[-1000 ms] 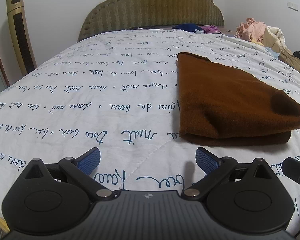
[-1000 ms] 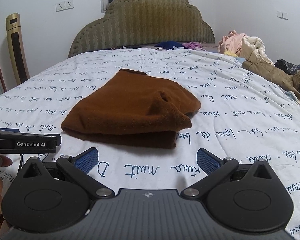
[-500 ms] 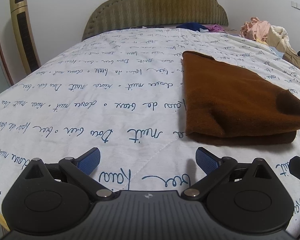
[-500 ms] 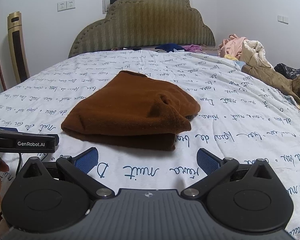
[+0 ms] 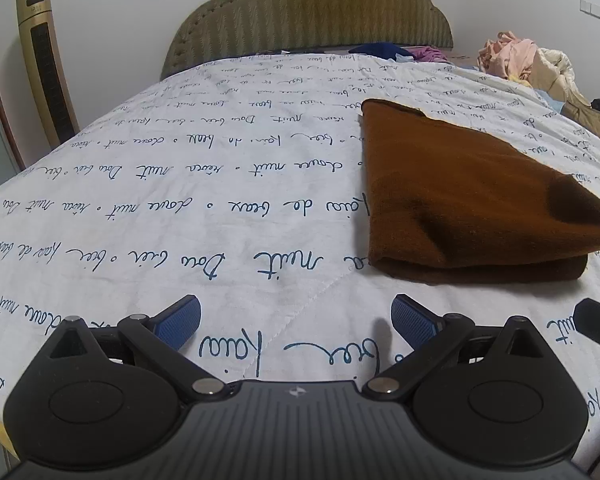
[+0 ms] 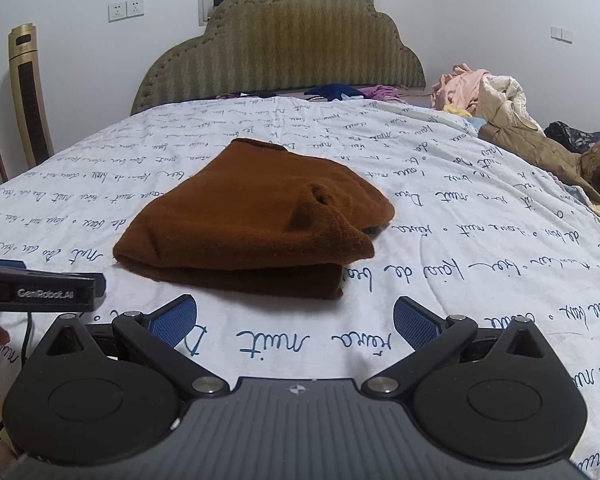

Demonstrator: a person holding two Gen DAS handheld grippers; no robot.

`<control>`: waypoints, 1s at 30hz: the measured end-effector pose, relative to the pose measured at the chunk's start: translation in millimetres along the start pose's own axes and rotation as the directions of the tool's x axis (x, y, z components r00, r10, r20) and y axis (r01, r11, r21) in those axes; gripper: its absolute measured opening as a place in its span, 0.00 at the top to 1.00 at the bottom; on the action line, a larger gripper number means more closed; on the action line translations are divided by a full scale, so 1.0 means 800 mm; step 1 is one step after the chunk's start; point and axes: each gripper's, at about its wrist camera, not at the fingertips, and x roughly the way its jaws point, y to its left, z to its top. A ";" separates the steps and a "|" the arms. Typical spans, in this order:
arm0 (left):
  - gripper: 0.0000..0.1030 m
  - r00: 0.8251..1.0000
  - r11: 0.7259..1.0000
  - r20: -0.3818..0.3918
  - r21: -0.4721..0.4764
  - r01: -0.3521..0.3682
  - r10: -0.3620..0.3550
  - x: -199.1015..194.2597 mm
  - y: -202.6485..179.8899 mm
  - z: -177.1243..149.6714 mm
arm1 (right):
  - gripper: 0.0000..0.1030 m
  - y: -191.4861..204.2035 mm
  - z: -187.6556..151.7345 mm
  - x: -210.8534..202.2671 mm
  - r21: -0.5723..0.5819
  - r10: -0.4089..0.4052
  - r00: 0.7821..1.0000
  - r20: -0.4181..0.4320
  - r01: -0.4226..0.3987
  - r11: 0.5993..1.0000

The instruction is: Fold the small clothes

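Note:
A brown knitted garment [image 5: 468, 200] lies folded in layers on the white quilt with blue script [image 5: 180, 200]. In the right wrist view the garment [image 6: 256, 220] lies straight ahead, with a puckered corner on top. My left gripper [image 5: 296, 316] is open and empty, near the bed's front edge, left of the garment. My right gripper [image 6: 296, 316] is open and empty, just in front of the garment's near fold. The left gripper's body [image 6: 40, 288] shows at the left of the right wrist view.
A padded olive headboard [image 6: 280, 40] stands at the far end. A pile of loose clothes [image 6: 492, 96] and a tan jacket [image 6: 548, 152] lie along the bed's right side. A gold tower fan [image 5: 46, 68] stands left of the bed.
Both grippers have drawn back slightly from the garment and stay open. The garment has not moved.

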 end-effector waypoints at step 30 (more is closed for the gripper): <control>0.01 1.000 0.999 -0.001 0.039 -0.005 0.005 -0.003 -0.011 -0.005 | 0.00 -0.030 0.001 0.022 0.124 0.023 0.999 -0.035 -0.019 0.992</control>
